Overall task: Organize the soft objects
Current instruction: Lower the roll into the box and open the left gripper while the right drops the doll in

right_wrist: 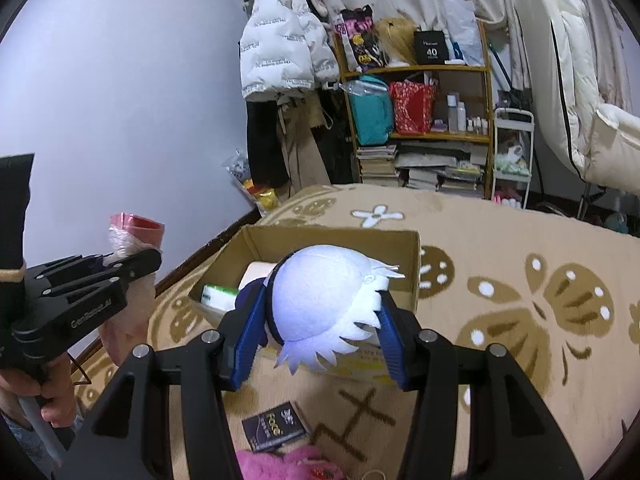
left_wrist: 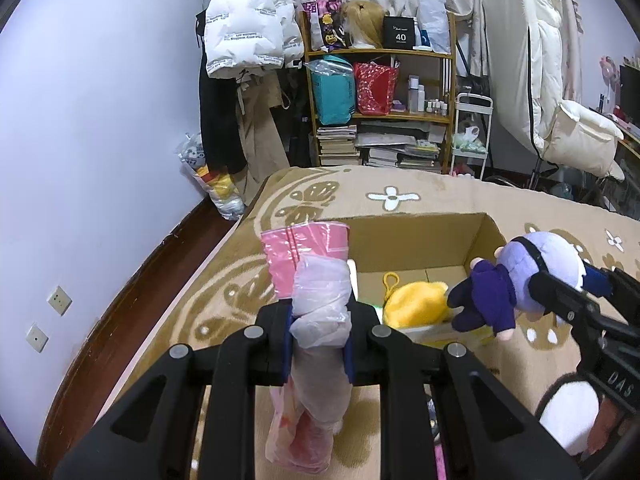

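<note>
The left gripper (left_wrist: 320, 344) is clamped on a bagged pink item (left_wrist: 316, 308), held above the beige blanket (left_wrist: 400, 196) just left of the cardboard box (left_wrist: 480, 236). Inside the box lies a yellow plush (left_wrist: 416, 304). The right gripper (right_wrist: 316, 344) squeezes a purple-haired doll (right_wrist: 320, 300) by its head over the box's near edge.

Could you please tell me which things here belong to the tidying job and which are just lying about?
Job:
- plush doll in right gripper
- bagged pink item in left gripper
- cardboard box
- yellow plush in the box
- pink fluffy toy on the blanket

Lying about:
- dark packet
- shelf
- white jacket
- chair
</note>
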Motion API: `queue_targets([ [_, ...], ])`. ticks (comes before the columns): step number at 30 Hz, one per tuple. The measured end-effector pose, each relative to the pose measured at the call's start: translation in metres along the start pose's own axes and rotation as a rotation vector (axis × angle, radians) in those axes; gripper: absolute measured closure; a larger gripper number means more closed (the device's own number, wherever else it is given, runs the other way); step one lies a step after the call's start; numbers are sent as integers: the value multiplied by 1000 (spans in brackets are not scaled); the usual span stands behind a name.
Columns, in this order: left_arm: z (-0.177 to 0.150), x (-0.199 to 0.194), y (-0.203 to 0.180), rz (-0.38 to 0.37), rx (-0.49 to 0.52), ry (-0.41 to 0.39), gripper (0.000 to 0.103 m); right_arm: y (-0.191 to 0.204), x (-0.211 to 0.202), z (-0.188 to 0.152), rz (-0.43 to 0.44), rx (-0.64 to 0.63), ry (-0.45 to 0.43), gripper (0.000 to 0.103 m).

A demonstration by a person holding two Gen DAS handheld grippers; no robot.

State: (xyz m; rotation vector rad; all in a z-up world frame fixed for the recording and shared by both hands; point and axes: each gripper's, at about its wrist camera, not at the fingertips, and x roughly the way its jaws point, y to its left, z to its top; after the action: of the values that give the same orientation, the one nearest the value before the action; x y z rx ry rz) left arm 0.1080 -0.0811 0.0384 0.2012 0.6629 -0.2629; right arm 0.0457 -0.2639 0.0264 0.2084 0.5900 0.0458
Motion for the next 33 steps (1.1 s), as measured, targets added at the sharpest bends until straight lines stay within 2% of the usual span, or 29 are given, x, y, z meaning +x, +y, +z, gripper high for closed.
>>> queue_targets([
  [5, 14, 18, -2, -14, -10, 5, 85, 2, 12, 5, 2, -13, -18, 47],
  [11, 27, 36, 4, -30, -47, -31, 85, -5, 35, 10, 15, -3, -6, 47],
  [16, 24, 48, 8, -69, -99, -55, 85, -14, 49, 7, -12, -9, 0, 47],
  [21, 21, 68, 9, -137, -119, 9, 85, -22, 58, 4, -22, 13, 10, 47],
  [25, 19, 77, 6, -154, -130, 21, 84, -24, 66, 5, -21, 18, 12, 47],
  [28, 21, 83, 7, -212, -150, 48, 84, -25, 73, 7, -18, 22, 5, 47],
  [33, 15, 91, -5, -208, -115, 76, 81, -27, 81, 7, -23, 26, 6, 46],
])
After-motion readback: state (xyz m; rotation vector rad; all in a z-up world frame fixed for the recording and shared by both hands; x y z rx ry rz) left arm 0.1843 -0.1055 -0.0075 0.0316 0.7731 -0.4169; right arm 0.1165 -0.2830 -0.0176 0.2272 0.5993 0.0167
